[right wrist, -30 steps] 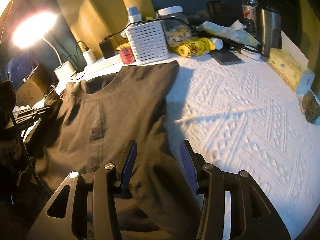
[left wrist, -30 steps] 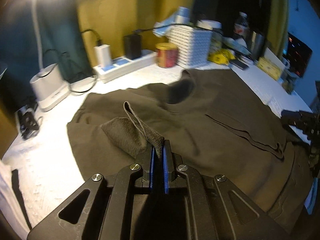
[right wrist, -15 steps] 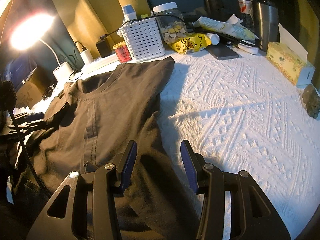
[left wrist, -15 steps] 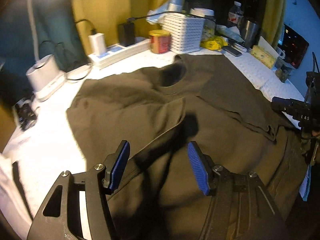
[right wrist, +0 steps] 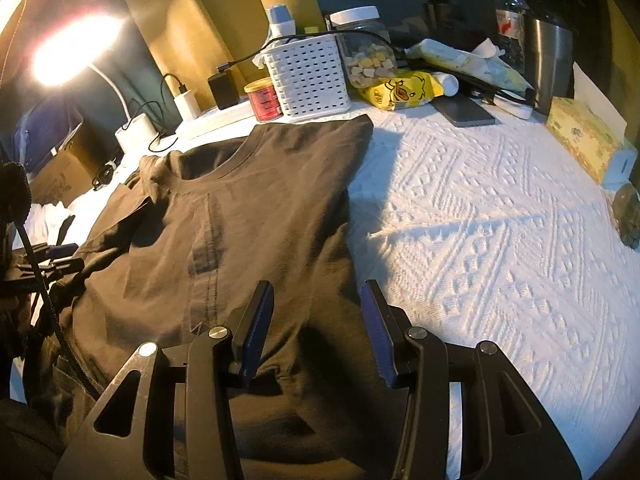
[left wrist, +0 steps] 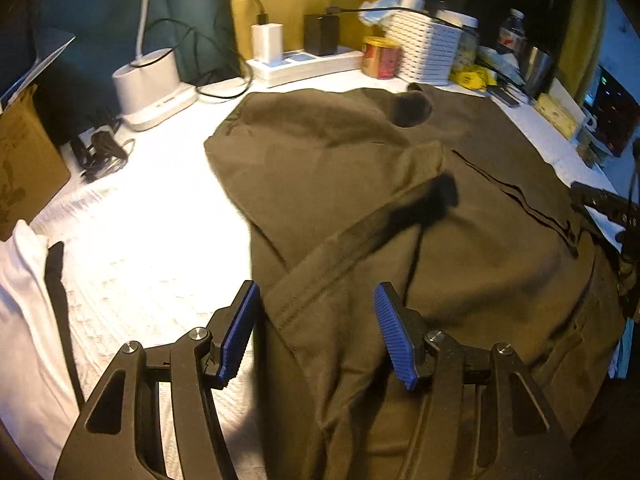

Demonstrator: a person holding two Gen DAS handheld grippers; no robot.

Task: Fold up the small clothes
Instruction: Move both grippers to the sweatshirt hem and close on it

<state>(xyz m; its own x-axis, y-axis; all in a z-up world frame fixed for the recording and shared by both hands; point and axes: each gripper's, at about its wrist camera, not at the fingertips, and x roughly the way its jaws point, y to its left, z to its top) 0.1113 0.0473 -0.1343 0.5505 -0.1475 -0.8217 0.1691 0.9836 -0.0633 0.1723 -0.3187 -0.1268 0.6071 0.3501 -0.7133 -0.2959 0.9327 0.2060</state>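
Left wrist view shows the dark brown T-shirt [left wrist: 360, 208] lying flat on the white textured cloth [left wrist: 152, 248], its sleeve [left wrist: 360, 236] folded inward across the chest. A second ago the left gripper [left wrist: 316, 336] was pinched shut on that sleeve and held it raised; now the sleeve lies released on the shirt, and the blue pads [left wrist: 240, 332] stand apart and are closing, with the shirt's edge below them but not pressed. The right gripper [right wrist: 316, 332] is unchanged from a second ago: fingers apart, hovering over the shirt's lower right edge, gripping nothing. Only the left view shows the white lamp base [left wrist: 152, 80] with its cables, the cardboard box [left wrist: 28, 160] and a white garment [left wrist: 24, 320] at the left margin. Only the right view shows the lit lamp head [right wrist: 72, 52], the broad bare stretch of cloth to the shirt's right, the phone [right wrist: 464, 110], the tissue box [right wrist: 588, 140] and the steel tumbler [right wrist: 548, 68]. Behind the collar, the white perforated basket [right wrist: 308, 76] holds a pale bottle and has a black cable draped over it; other contents cannot be seen. The clear jar [right wrist: 368, 52] with a white lid holds small yellow and white pieces. The red tin [right wrist: 264, 100] beside the basket is closed.
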